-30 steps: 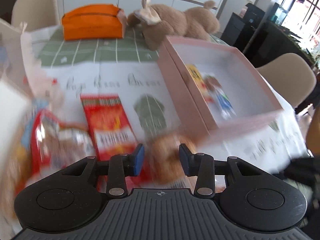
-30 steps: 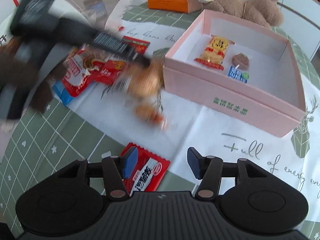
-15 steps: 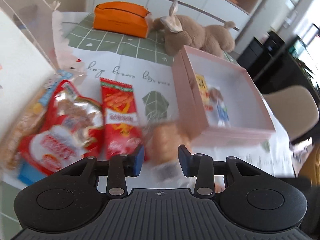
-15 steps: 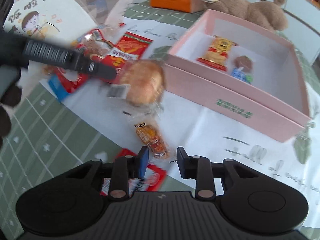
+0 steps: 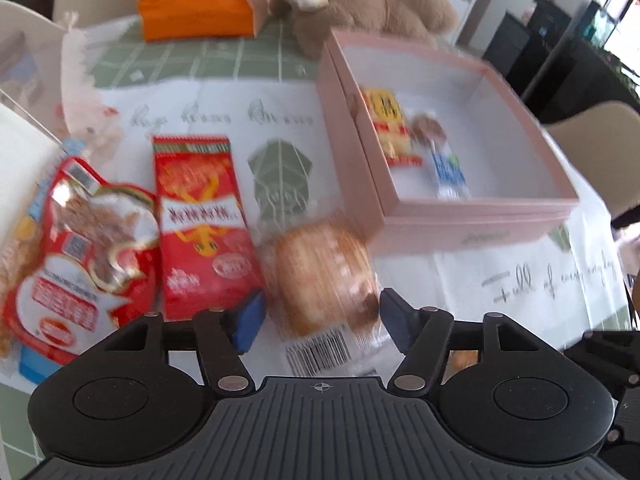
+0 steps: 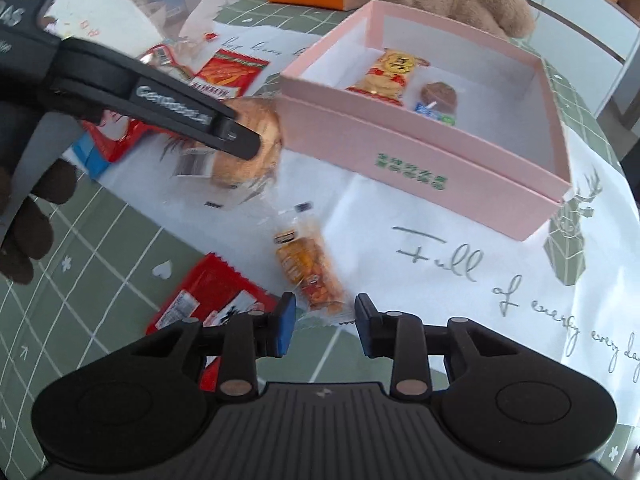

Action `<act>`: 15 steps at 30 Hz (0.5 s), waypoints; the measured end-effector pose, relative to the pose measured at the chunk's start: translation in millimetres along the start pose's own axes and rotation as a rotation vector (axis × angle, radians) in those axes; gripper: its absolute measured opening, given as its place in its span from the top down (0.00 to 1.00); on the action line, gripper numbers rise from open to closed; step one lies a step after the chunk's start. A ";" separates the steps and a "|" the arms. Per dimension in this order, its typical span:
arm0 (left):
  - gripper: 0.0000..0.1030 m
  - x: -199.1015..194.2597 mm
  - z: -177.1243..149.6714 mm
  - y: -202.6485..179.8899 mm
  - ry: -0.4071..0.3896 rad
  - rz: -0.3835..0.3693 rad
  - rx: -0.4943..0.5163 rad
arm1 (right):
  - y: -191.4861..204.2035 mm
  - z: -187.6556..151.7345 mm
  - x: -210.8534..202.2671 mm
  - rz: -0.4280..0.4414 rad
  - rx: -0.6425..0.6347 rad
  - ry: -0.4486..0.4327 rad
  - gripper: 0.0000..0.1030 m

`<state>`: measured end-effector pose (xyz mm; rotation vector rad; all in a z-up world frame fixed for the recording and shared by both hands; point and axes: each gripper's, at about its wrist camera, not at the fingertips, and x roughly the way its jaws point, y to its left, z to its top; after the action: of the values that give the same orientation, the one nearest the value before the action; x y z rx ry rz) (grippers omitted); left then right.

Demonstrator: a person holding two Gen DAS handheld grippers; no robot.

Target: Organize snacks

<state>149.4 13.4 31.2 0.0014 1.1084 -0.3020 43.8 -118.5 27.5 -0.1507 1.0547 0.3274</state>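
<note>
My left gripper [image 5: 322, 322] is open, its jaws on either side of a wrapped round bun [image 5: 324, 276] lying on the tablecloth beside the pink box [image 5: 472, 220]. The bun also shows in the right wrist view [image 6: 250, 144], partly behind the left gripper's finger. The box [image 6: 420, 168] holds a yellow snack pack [image 6: 390, 72] and a brown sweet [image 6: 440, 96]. My right gripper [image 6: 325, 326] is open just above a small orange snack packet [image 6: 308, 270]; a red packet [image 6: 204, 300] lies to its left.
Two red snack bags [image 5: 200, 220] [image 5: 84, 248] lie left of the bun. An orange tissue case [image 5: 200, 6] and a plush rabbit [image 5: 372, 4] sit at the table's far side. A clear stand with a card [image 5: 16, 152] stands at left. Chairs surround the table.
My left gripper has opened wider around the bun. My right gripper has moved forward over the orange packet, its jaws now a little wider.
</note>
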 end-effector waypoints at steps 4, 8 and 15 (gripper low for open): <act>0.42 -1.8 -5.0 -2.4 -0.021 0.004 -0.013 | 8.4 -2.1 -1.0 -0.016 -0.010 -0.004 0.64; 0.47 -14.3 -14.5 3.4 -0.017 -0.026 -0.012 | 4.7 -7.4 -3.8 0.006 0.024 -0.002 0.49; 0.47 -38.1 -57.3 14.6 0.028 -0.071 0.012 | -5.9 -13.2 -15.8 0.016 0.068 -0.026 0.44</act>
<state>86.9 45.2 36.8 -0.0229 1.1358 -0.3735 27.8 -130.7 34.5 -0.0772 1.0405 0.3070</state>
